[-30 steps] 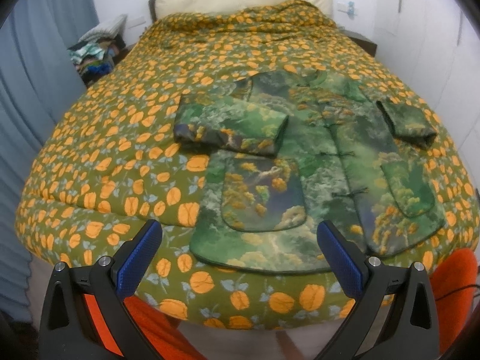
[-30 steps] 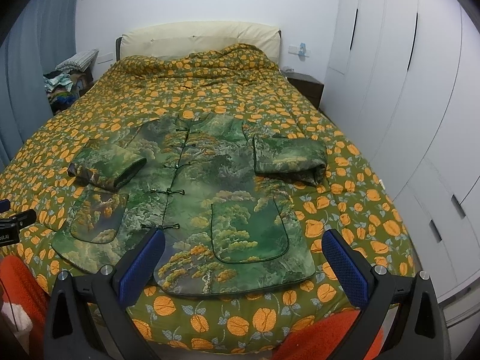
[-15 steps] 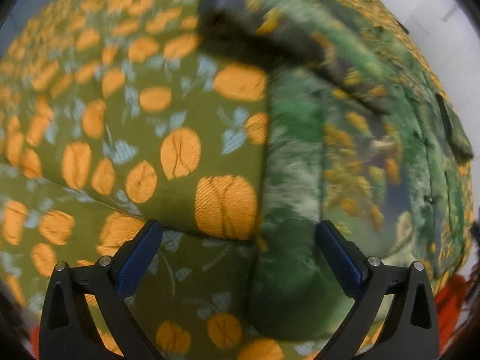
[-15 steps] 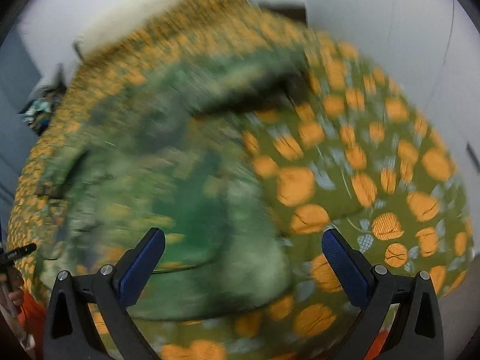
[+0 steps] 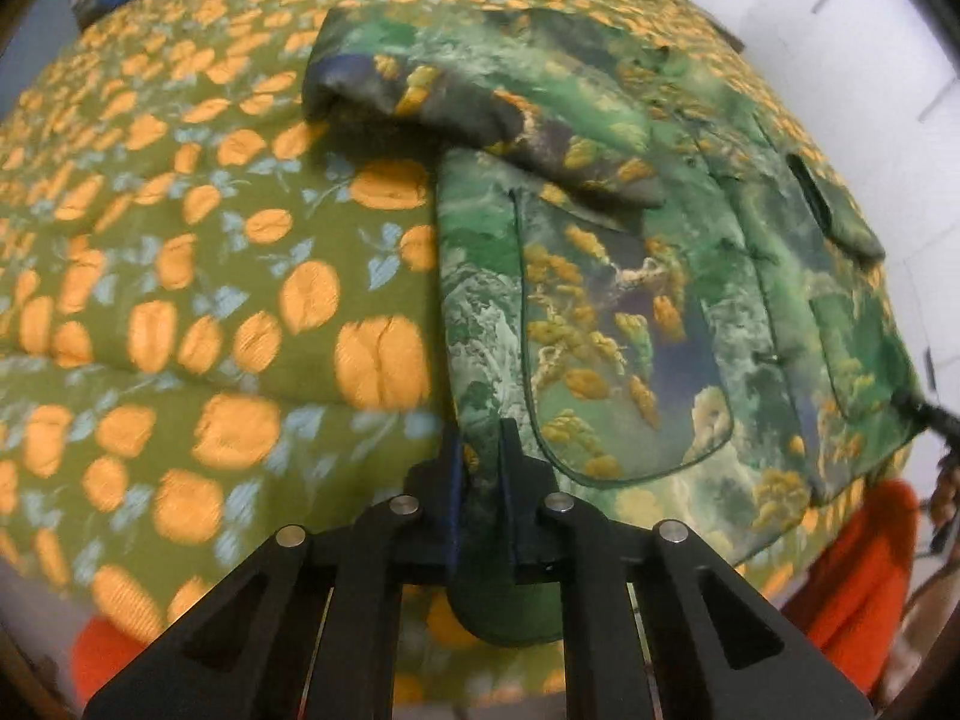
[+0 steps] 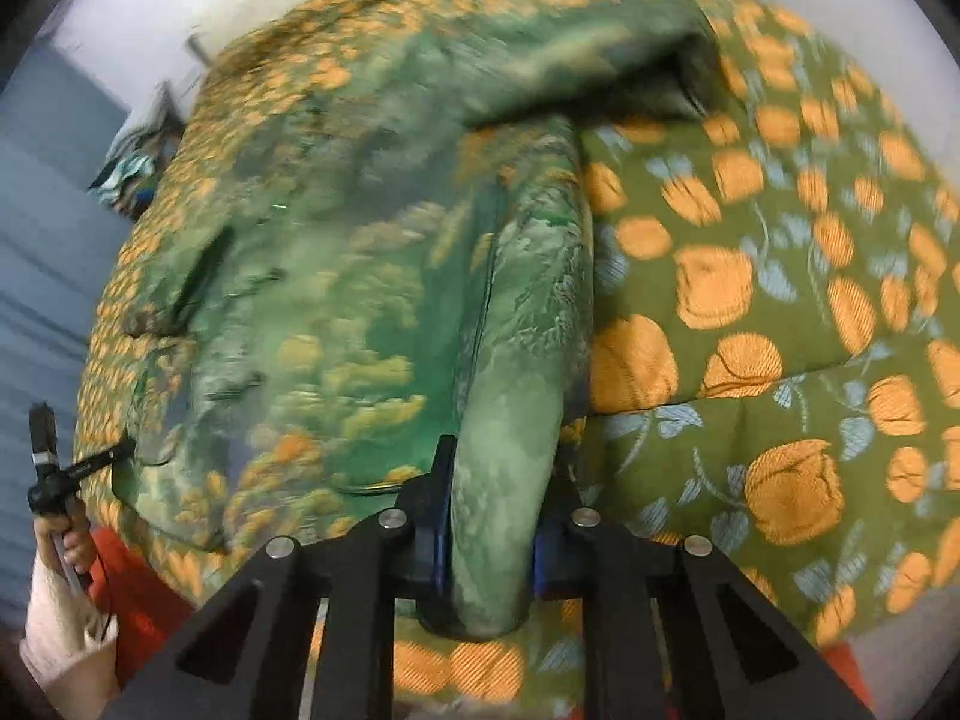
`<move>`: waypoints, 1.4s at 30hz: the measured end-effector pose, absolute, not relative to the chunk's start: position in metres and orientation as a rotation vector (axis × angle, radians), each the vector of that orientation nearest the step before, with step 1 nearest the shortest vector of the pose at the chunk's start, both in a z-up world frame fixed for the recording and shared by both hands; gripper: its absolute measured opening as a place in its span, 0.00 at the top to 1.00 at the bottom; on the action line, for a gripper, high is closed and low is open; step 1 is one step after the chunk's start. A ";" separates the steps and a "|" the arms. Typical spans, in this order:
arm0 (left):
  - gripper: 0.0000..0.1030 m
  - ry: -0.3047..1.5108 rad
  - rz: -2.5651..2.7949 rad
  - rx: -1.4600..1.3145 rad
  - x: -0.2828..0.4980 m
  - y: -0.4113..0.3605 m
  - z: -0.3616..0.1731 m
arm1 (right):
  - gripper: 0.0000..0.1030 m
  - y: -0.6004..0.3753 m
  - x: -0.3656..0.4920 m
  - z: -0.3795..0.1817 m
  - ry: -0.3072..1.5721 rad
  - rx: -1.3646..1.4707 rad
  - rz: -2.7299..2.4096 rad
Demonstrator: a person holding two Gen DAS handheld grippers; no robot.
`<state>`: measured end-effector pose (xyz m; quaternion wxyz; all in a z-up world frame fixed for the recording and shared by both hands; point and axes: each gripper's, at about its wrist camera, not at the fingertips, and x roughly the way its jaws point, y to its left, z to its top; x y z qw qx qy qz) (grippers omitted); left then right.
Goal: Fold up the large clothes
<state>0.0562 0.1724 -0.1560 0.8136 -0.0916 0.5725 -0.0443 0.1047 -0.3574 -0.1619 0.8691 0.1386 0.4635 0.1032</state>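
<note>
A green landscape-print jacket lies face up on the bed, both sleeves folded across its sides. My left gripper is shut on the jacket's bottom left hem corner, green cloth bunched between the jaws. My right gripper is shut on the jacket at its bottom right hem corner, a thick fold of cloth running up between the fingers. The folded left sleeve lies just beyond the left gripper. The folded right sleeve lies beyond the right gripper.
The bed is covered by an olive quilt with orange flowers, also in the right wrist view. White wardrobe doors stand at the right. A pile of clothes sits at the far left. Orange cloth shows at the bed's foot.
Both grippers dropped from above the foot of the bed down to the jacket's hem and closed, the left on the bottom left corner, the right on the bottom right corner.
</note>
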 end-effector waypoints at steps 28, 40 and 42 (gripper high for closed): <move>0.53 1.122 -0.142 0.460 0.156 0.058 -0.195 | 0.35 -0.314 0.061 -0.135 0.814 0.172 0.128; 0.78 0.903 0.246 -0.133 0.115 0.302 -0.082 | 0.30 -0.325 0.138 -0.106 0.680 -0.295 0.117; 0.57 0.893 0.462 -0.167 0.106 0.362 -0.088 | 0.30 -0.317 0.169 -0.120 0.683 -0.462 0.139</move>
